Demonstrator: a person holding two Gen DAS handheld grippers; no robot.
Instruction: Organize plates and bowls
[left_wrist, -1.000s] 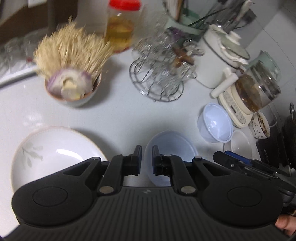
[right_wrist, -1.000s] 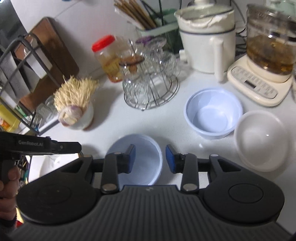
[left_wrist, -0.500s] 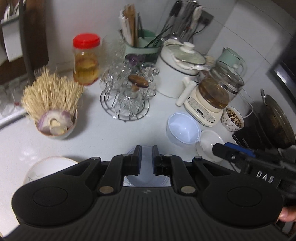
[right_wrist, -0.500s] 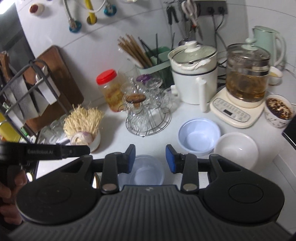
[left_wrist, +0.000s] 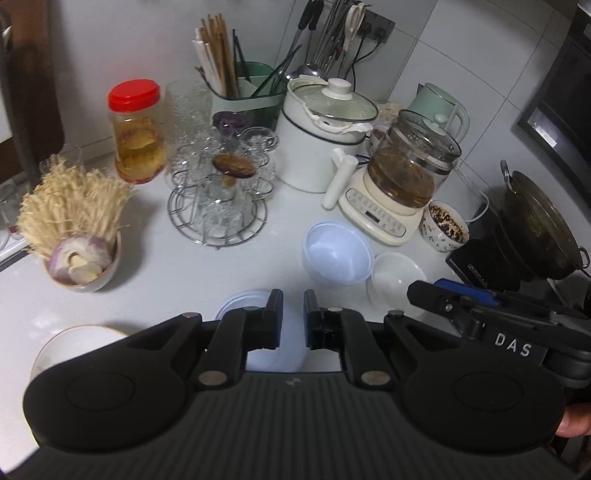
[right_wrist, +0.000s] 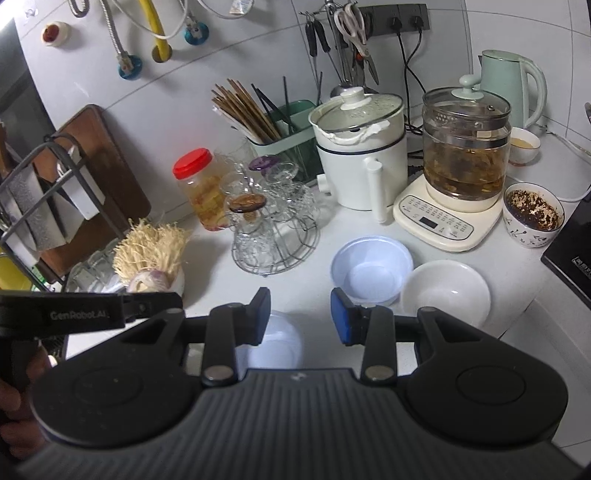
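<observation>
Two empty grippers hovered above a crowded white tabletop with bowls and a plate spread below them.

The left gripper had its jaws drawn nearly together with nothing between them, while the right gripper stood partly open, also empty. Beneath both sat a shallow pale blue plastic bowl, partly hidden behind the fingers. Farther back, a deeper pale blue round plastic bowl rested just beside a white ceramic bowl, their rims close or touching. A white round plate with a thin brown rim lay at the near left edge in the left wrist view, well apart from the bowls. A wire rack of clear glass cups stood behind, near a red-lidded glass jar.
</observation>
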